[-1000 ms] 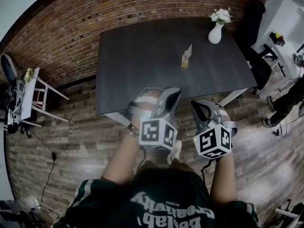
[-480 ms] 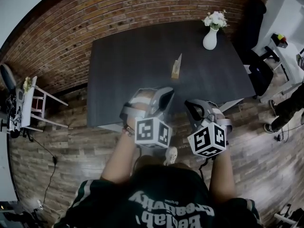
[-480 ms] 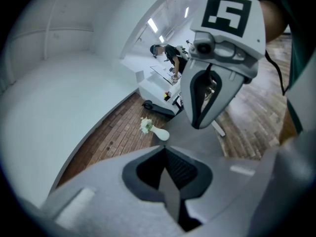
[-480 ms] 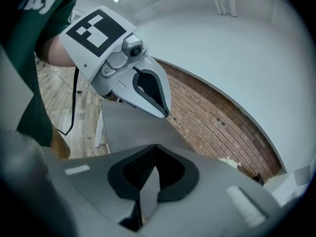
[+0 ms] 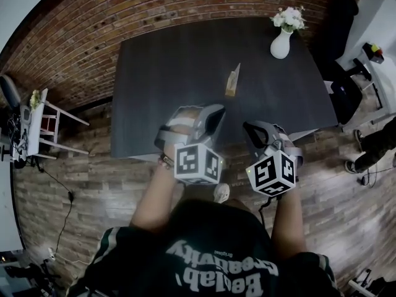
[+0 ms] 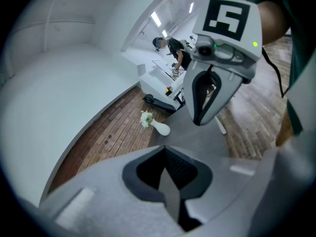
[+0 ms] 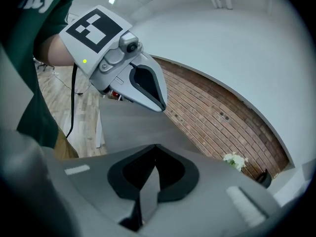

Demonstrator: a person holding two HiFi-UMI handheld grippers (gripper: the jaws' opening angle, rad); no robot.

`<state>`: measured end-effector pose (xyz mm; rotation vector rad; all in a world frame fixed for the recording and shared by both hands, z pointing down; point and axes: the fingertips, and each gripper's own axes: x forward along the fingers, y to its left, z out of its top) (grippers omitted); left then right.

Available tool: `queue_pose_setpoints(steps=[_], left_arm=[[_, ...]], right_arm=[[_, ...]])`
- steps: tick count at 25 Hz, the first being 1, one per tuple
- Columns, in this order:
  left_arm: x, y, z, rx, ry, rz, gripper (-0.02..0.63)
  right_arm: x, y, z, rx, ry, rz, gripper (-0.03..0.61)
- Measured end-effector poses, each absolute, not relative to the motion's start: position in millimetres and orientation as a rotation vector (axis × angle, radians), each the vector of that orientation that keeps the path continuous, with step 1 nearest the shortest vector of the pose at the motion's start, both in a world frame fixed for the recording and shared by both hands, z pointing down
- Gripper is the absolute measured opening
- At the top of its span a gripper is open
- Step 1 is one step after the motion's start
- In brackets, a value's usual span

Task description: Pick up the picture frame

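The picture frame point(image 5: 232, 80) stands near the middle of the dark table point(image 5: 154, 73), well apart from the white vase point(image 5: 281, 43) of flowers at the far right corner. It also stands well ahead of both grippers, which hang over the table's near edge. The left gripper point(image 5: 206, 115) has its jaws pressed together with nothing between them, and the right gripper point(image 5: 258, 132) is closed and empty in the same way. The step in hand looks like the reach. To do it well, the chosen gripper should spread its jaws before it arrives, not at the frame. It should come in low and slow, set one pad on each flat face near the top edge, and close gently so the light frame does not tip or skid. From the head view the frame shows as a thin sliver, nearly edge-on to the person. Its flat faces seem to look left and right across the table, though which one is the front I cannot tell. Its long axis rises from the table, leaning slightly
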<state>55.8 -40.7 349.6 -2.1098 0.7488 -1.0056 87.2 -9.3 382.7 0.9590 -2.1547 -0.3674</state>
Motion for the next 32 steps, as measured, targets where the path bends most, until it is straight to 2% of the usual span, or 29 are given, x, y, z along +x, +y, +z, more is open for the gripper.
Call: queue_pose_setpoints(steps=[32], left_arm=[[34.9,-211.0,421.8,-2.261,0.595,-1.009,0.002]], right_arm=[[58.5,-171.7,448.1,0.932,-2.086,-0.094,0.005]])
